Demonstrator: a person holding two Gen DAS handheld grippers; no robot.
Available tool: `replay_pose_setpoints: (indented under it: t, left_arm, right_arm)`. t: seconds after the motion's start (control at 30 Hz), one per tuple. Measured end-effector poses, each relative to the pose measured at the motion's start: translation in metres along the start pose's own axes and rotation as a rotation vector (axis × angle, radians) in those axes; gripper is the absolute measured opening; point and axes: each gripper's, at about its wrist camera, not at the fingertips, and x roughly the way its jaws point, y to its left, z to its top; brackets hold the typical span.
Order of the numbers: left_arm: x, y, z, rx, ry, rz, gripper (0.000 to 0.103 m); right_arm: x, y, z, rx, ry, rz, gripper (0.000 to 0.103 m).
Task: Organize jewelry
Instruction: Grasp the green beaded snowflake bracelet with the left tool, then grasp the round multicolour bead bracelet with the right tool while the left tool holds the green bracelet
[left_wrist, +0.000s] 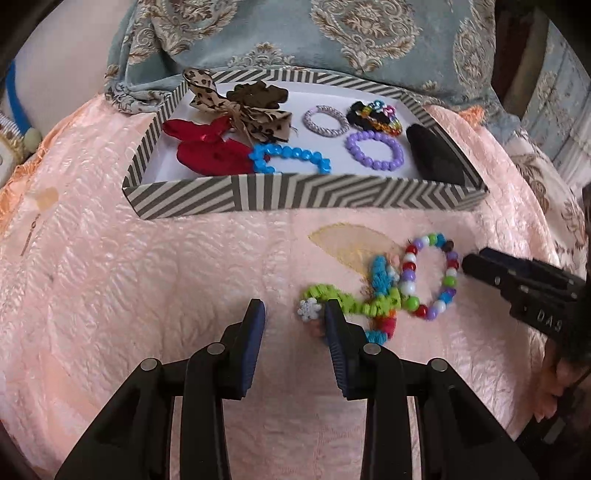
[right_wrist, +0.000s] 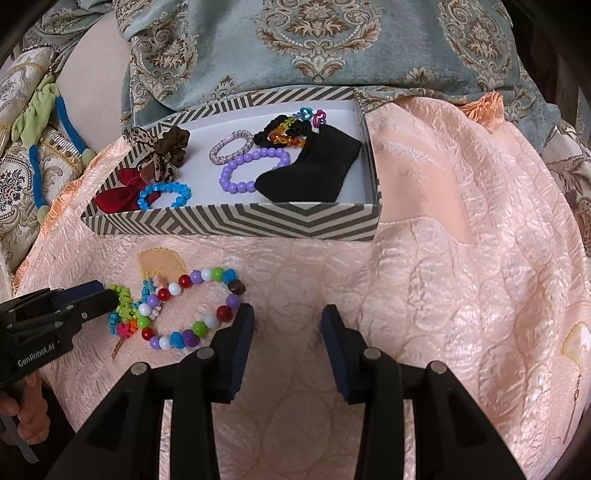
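A striped box (left_wrist: 295, 192) (right_wrist: 236, 221) holds a blue bead bracelet (left_wrist: 291, 157), a purple bead bracelet (left_wrist: 375, 149), hair ties, red and leopard bows and a black pouch (right_wrist: 314, 173). On the pink cloth in front lie a multicoloured bead bracelet (left_wrist: 432, 273) (right_wrist: 195, 306) and a green-blue coiled hair tie (left_wrist: 354, 299) (right_wrist: 125, 306). My left gripper (left_wrist: 295, 314) is open, its right finger at the hair tie's left end. My right gripper (right_wrist: 288, 317) is open, its left finger touching the bead bracelet's right side.
The pink quilted cloth (right_wrist: 461, 258) covers the surface. A blue-grey patterned cushion (right_wrist: 332, 44) lies behind the box. A green and blue cord item (right_wrist: 37, 122) lies at far left. A snowflake charm (left_wrist: 308, 310) sits by my left gripper.
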Motion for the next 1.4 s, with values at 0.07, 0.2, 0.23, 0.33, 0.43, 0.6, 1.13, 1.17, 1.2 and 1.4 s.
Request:
replay_pose_setpoints:
  t: [0.07, 0.2, 0.23, 0.33, 0.43, 0.6, 1.13, 1.17, 1.2, 1.4]
  left_arm:
    - [0.0, -0.004, -0.003, 0.031, 0.007, 0.012, 0.016]
    - [0.002, -0.008, -0.004, 0.059, 0.006, 0.036, 0.017]
    - [0.003, -0.008, -0.004, 0.059, 0.007, 0.042, 0.017]
    - [0.005, -0.012, -0.002, 0.073, 0.005, 0.066, 0.005]
    - [0.004, -0.014, -0.001, 0.076, 0.001, 0.057, 0.0]
    - [-0.002, -0.002, 0.003, 0.006, -0.01, -0.003, 0.0]
    - [-0.012, 0.009, 0.009, -0.043, -0.053, 0.017, 0.0]
    - [-0.012, 0.01, 0.009, -0.044, -0.053, 0.017, 0.0]
    - [-0.012, 0.01, 0.009, -0.044, -0.053, 0.017, 0.0]
    - [-0.009, 0.006, 0.007, -0.017, -0.045, 0.091, 0.0]
  right_arm:
    - [0.0, 0.0, 0.0, 0.002, 0.001, 0.002, 0.04]
    - [0.0, 0.0, -0.001, 0.005, 0.003, 0.003, 0.04]
    - [0.0, 0.0, 0.0, 0.004, 0.003, 0.004, 0.04]
    - [-0.004, 0.0, 0.001, 0.012, -0.005, 0.036, 0.04]
    - [-0.008, 0.005, 0.002, -0.004, -0.016, 0.08, 0.04]
    - [0.007, 0.025, 0.006, -0.103, 0.03, 0.092, 0.04]
    - [0.006, 0.037, 0.004, -0.218, 0.008, 0.043, 0.009]
    - [0.002, 0.034, 0.004, -0.196, -0.001, 0.056, 0.009]
    - [-0.002, 0.031, 0.003, -0.176, -0.009, 0.073, 0.009]
    - [-0.002, 0.026, 0.0, -0.096, 0.014, 0.124, 0.009]
